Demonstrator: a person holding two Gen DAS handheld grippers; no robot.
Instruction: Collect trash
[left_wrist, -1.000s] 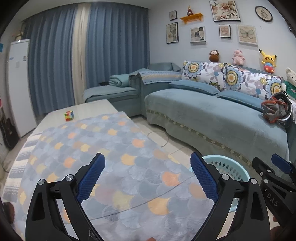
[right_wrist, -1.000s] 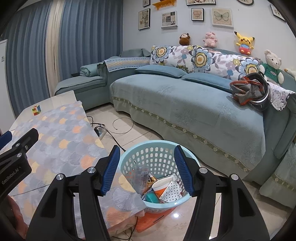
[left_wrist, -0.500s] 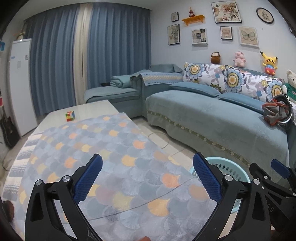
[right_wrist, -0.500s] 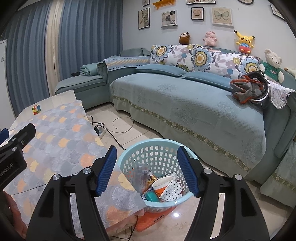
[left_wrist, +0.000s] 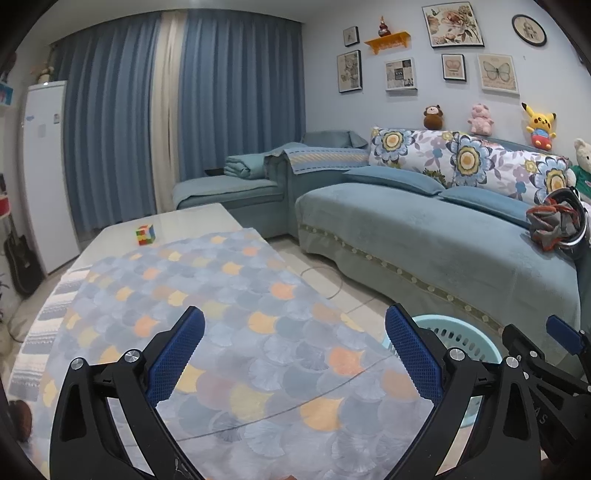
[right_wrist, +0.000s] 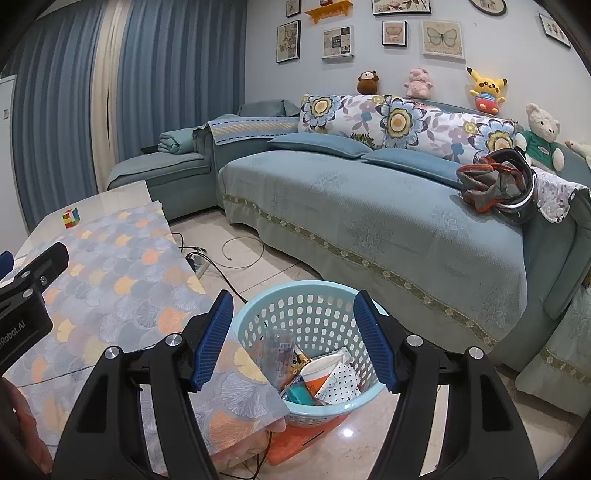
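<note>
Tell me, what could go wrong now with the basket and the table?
The basket stands on the floor against the table corner, partly under the hanging tablecloth; a bump from the open right tongs might tip it and spill the cups and wrappers. Cables lie on the floor beside it, easy to snag. The puzzle cube could be mistaken for trash.

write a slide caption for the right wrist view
Open right gripper hangs above the trash-filled basket beside the table.

My left gripper (left_wrist: 293, 349) jaws wide apart, nothing between pads, tilted slightly down. My right gripper (right_wrist: 293, 341) likewise parted, empty, angled down.
</note>
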